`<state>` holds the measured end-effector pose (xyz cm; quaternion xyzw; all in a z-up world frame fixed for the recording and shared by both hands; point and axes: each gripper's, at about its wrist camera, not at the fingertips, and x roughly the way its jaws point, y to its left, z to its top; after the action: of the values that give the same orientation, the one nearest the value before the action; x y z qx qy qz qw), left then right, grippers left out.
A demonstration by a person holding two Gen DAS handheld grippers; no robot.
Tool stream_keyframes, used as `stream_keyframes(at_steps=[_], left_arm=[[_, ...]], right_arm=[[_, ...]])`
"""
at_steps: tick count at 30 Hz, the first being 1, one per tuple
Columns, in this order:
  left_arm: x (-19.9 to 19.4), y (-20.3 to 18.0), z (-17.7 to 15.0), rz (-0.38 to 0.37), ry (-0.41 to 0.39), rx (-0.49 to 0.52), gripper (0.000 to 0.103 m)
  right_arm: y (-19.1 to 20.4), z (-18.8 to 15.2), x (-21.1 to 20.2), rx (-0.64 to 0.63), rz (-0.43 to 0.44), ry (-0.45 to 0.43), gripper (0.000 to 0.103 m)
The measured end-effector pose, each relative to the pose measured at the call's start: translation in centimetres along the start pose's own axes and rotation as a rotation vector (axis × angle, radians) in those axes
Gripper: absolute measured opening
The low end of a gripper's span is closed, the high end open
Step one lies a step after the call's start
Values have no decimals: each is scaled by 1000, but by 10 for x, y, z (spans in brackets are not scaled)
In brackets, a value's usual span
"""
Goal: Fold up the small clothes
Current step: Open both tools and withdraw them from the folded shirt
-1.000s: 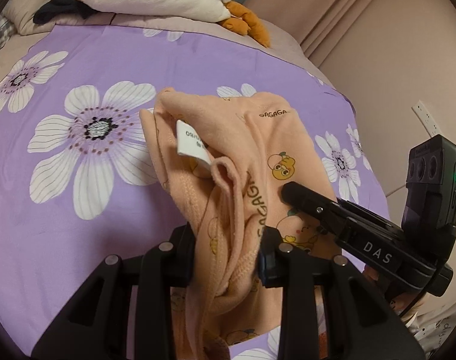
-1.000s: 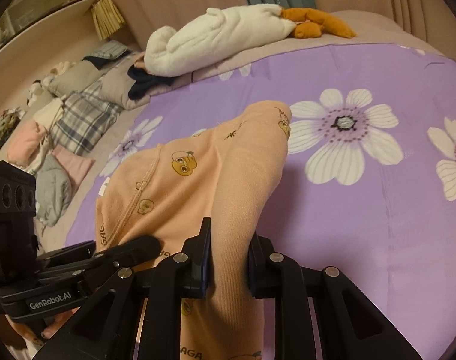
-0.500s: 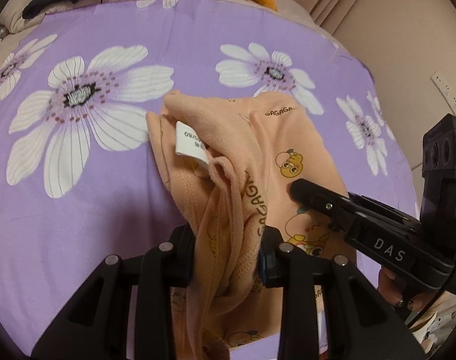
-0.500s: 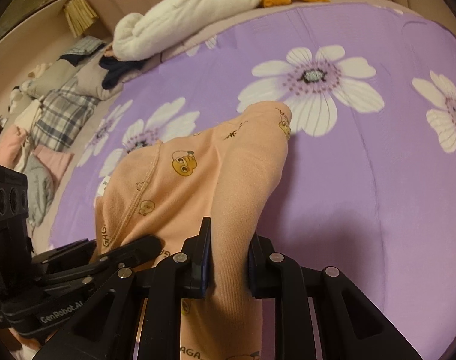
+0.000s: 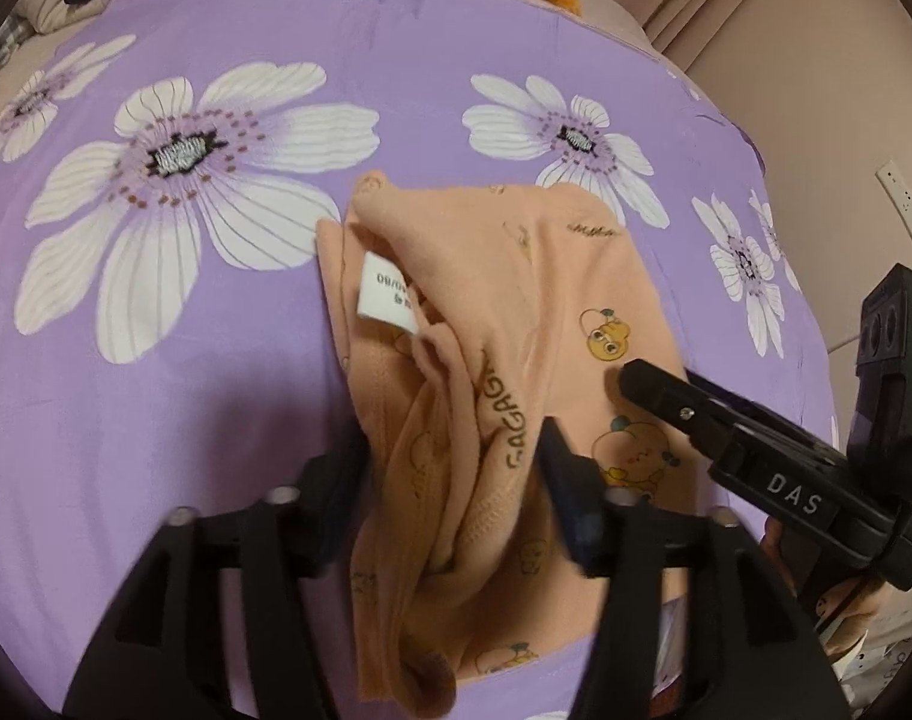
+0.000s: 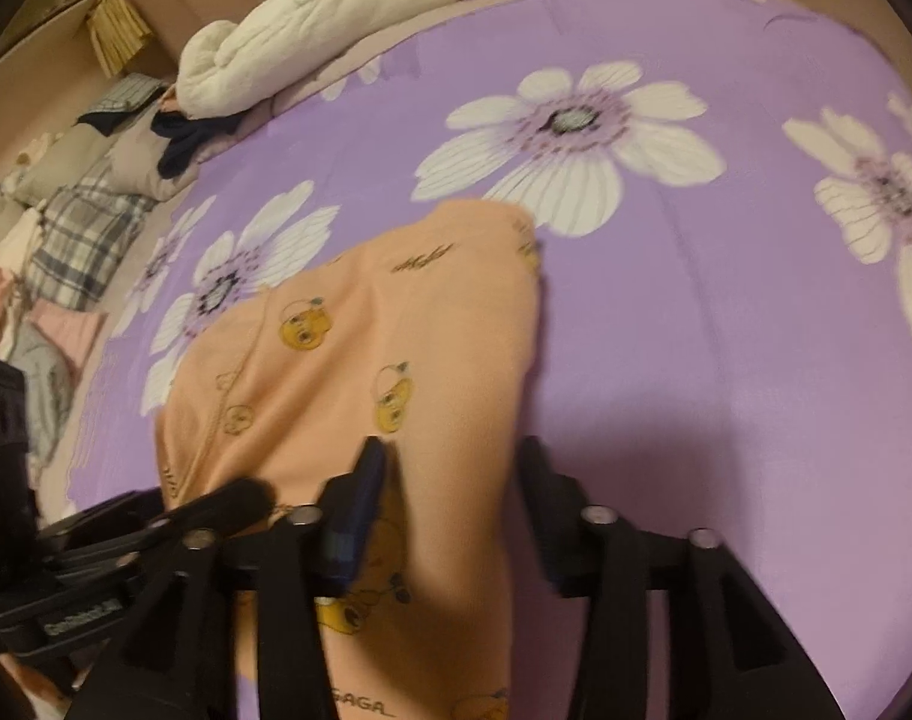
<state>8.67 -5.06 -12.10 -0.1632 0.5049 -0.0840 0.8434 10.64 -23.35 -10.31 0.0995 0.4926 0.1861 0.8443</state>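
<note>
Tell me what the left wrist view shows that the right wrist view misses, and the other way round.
Only the left wrist view shows the white size label on the peach garment and the bunched waistband between the left gripper fingers. Only the right wrist view shows the white plush toy whole, the plaid fabric and the right gripper with its fingers apart. Both show the garment lying on the purple flowered sheet.

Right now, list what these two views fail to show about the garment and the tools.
- Garment near end: both views, cut off by the bottom edge and hidden behind the tool frames.
- Label print: left view, too small and partly folded.
- Left tool tips: right view, motion-blurred.
- Right tool grip: left view, only one finger shows.
</note>
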Motion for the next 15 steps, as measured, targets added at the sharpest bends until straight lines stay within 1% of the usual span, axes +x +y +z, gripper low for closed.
stream_keyframes(at_steps=[1,3,4,5,6,7,8,11,15], left_arm=[[-6,-1,1,-2,-12,6,76],[-19,-4,2,-8,-44,24,86],[-27,-7,3,-3,-62,36,89],[-34,-9,4,3,-81,46,94],[-41,-11,4,8,-100,55,98],[-48,-13,4,14,-119,67,101],[-57,-17,3,22,-139,80,103],[-73,-21,0,35,-170,107,103],[-82,-24,-5,60,-183,119,103]], right_arm=[[0,0,-5,-5,-11,-14,64],[0,1,-16,-10,-21,-44,77],[1,2,-24,-13,-27,-63,80],[1,2,-30,-14,-33,-82,85],[1,3,-36,-15,-36,-103,88],[1,3,-46,-15,-38,-128,89],[2,3,-50,-15,-38,-141,91],[4,3,-66,-14,-41,-186,94],[8,0,-83,-16,-58,-231,95]])
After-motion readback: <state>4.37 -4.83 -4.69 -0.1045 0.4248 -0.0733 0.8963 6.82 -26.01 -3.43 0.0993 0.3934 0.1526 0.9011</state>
